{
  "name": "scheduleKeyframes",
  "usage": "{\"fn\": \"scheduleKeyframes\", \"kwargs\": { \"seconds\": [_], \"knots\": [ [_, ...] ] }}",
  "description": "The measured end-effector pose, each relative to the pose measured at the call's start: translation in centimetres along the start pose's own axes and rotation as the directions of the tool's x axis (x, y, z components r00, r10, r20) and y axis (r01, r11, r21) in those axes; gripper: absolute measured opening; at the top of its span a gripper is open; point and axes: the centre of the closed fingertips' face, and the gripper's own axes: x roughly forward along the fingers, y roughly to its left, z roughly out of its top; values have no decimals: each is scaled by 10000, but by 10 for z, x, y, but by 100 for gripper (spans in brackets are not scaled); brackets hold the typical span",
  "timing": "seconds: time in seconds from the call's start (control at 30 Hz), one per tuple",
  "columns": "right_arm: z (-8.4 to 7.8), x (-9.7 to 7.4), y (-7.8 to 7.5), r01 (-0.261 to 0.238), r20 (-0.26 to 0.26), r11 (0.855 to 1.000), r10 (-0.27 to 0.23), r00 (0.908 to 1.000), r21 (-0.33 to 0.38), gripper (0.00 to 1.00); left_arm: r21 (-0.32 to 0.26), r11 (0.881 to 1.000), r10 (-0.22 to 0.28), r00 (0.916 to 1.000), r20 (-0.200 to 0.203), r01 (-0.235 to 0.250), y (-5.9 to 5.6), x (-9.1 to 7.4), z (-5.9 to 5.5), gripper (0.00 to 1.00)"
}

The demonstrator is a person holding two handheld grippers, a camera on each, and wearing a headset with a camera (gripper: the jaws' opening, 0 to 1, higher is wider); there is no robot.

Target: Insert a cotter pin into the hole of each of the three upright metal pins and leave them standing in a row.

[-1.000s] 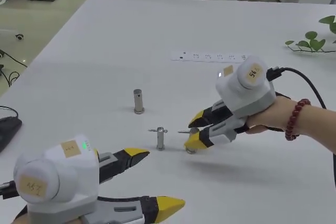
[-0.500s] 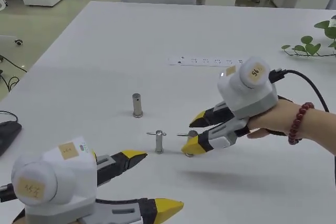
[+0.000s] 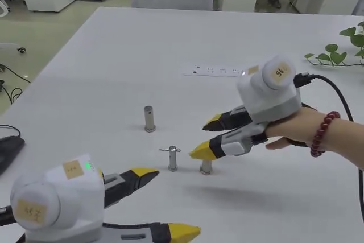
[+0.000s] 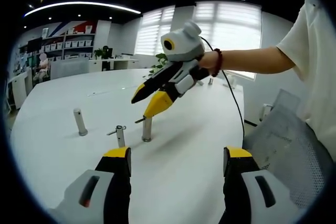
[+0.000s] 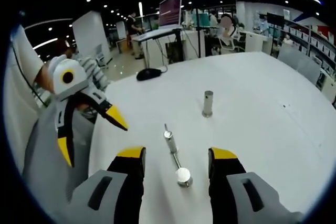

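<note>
Steel-grey uprights, count 3, standing on the white table (image 3: 114, 55) in a loose diagonal row: far pin (image 3: 149, 119), middle pin (image 3: 172, 160), near pin (image 3: 206, 167).

Cotter pins, count 2. First cotter pin (image 3: 164, 150) crosses the head of the middle pin. Second cotter pin (image 4: 139, 120) juts sideways from the top of the near pin. Far pin carries none.

Grippers, count 2. Right gripper (image 3: 201, 139): jaws spread, nothing between them. It hangs just above the near pin with the lower jaw tip over the pin's head; contact cannot be told. In the right gripper view that pin sits between the two jaws. Left gripper (image 3: 176, 202): jaws spread too, empty, low over the table, well apart from the row.
</note>
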Motion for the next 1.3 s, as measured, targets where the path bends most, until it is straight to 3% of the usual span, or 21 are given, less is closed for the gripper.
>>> {"fn": "scheduleKeyframes", "kwargs": {
  "seconds": [0.27,0.53,0.9,1.3],
  "knots": [
    [18,8,-11,438,553,9987,-453,9974,271,49,-23,9999,104,9999,20,-104,3,-3,1,72],
    [39,20,-25,867,1219,9951,-919,9883,475,49,-106,9998,197,9998,103,-195,5,-4,1,72],
    [49,46,-44,1279,1525,9877,-1405,9783,895,48,-77,9989,474,9987,163,-473,14,-4,-1,78],
    [57,76,-56,1365,1745,9866,-1504,9731,893,45,-63,9959,909,9953,324,-907,26,-5,0,88]
  ]
}}
